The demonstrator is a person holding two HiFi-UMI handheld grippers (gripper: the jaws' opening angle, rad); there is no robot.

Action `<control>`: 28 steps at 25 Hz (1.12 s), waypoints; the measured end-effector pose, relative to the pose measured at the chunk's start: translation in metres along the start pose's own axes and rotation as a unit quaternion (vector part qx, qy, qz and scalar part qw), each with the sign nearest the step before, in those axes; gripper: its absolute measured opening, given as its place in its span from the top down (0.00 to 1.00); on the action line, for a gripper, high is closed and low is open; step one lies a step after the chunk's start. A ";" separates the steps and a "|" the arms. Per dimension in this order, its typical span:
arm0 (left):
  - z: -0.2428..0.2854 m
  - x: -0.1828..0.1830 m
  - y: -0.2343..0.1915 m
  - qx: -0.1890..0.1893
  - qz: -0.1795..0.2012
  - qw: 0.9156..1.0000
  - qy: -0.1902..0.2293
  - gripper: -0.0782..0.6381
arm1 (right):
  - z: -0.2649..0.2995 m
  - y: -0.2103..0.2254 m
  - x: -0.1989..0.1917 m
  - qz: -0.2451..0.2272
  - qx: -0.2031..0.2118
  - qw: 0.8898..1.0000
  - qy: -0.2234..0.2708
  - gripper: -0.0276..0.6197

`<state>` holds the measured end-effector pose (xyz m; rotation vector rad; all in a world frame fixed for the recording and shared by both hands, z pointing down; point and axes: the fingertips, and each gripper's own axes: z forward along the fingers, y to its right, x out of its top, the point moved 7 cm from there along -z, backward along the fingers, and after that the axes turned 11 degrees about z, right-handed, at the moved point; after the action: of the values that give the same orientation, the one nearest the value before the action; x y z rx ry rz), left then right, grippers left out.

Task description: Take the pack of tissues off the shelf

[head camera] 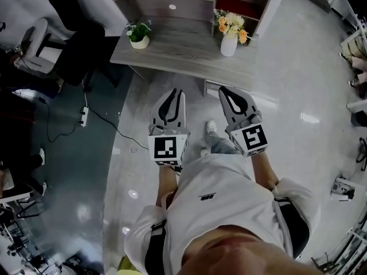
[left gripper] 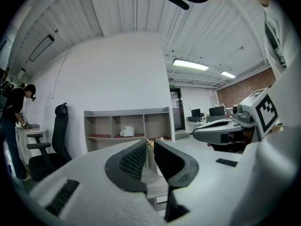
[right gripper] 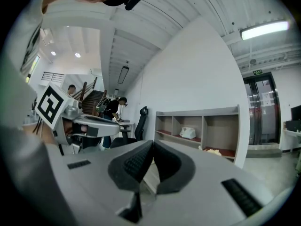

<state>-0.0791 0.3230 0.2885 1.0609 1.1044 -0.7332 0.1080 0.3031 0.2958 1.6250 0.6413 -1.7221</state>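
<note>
"What are the grippers doing?"

"The left gripper [head camera: 176,93] and the right gripper [head camera: 228,90] are both closed tight, with nothing in them. The person holds them low in front, pointing at the shelf [left gripper: 127,112]. That is likely because the shelf is too far away to reach."

"Where is the pack of tissues [left gripper: 127,131]?"

"It sits in the middle box of the shelf, on the red bottom."

"What is in the way?"

"A grey table [head camera: 178,53] stands in front of the shelf. On it, a white pot [head camera: 139,41] holds a green plant and a white vase [head camera: 229,44] holds flowers. The person probably must step closer first."
</note>
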 end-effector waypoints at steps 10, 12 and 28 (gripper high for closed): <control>0.059 -0.008 -0.026 0.010 -0.008 1.000 -0.010 0.84 | 0.056 0.044 0.005 0.005 0.012 1.000 0.016 0.92; 0.074 -0.008 -0.030 0.011 -0.012 1.000 -0.012 0.84 | 0.066 0.055 0.007 0.005 0.012 1.000 0.013 0.92; 0.165 -0.003 -0.045 0.023 -0.017 0.999 -0.024 0.84 | 0.130 0.128 0.028 0.013 0.037 0.999 0.014 0.92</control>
<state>-0.0635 0.1527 0.2919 1.0615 1.0714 -0.8102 0.1193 0.1191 0.2935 1.7042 0.5735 -1.7245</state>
